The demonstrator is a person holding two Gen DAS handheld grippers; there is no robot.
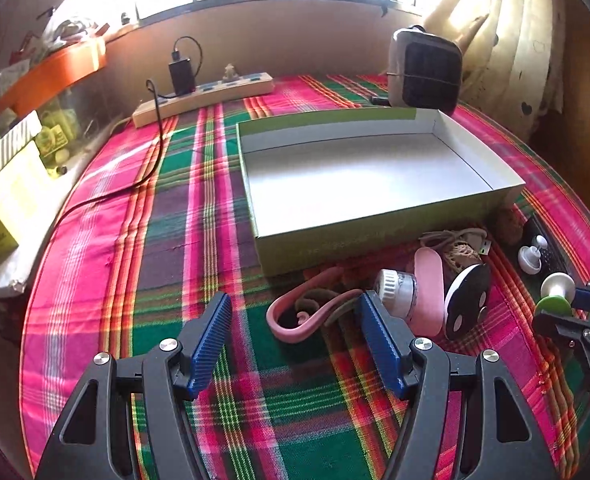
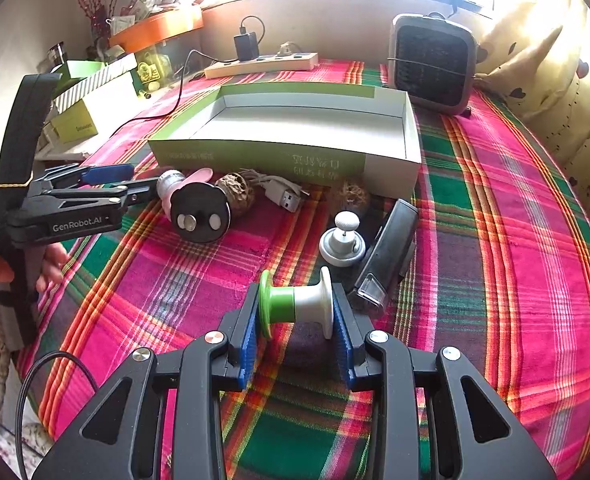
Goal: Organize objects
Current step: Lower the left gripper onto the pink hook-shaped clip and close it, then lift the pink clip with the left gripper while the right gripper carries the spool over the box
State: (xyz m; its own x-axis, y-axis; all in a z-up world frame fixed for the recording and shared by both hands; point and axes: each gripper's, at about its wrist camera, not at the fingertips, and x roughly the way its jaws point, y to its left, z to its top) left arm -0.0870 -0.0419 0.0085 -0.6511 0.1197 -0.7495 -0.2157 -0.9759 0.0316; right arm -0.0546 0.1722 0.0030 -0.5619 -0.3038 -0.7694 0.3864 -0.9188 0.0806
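My right gripper (image 2: 296, 304) is shut on a green and white spool (image 2: 295, 305), which it holds sideways just above the plaid cloth. The spool (image 1: 557, 292) and right gripper (image 1: 583, 300) also show at the right edge of the left wrist view. My left gripper (image 1: 295, 312) is open, low over the cloth, with a pink looped strap (image 1: 291, 322) lying just ahead between its fingers. Next to its right finger are a small white-capped jar (image 1: 399, 292), a pink case (image 1: 429, 292) and a black round disc (image 1: 467, 300). Behind them the shallow green and white box (image 1: 279, 252) stands with nothing in it.
A silver knob (image 2: 342, 240), a black device (image 2: 387, 256), a USB cable (image 2: 283, 196) and two brown husky balls (image 2: 237, 192) lie before the box (image 2: 255, 152). A small heater (image 2: 433, 64) and a power strip (image 2: 261, 65) stand at the back. Boxes crowd the left ledge (image 1: 7, 200).
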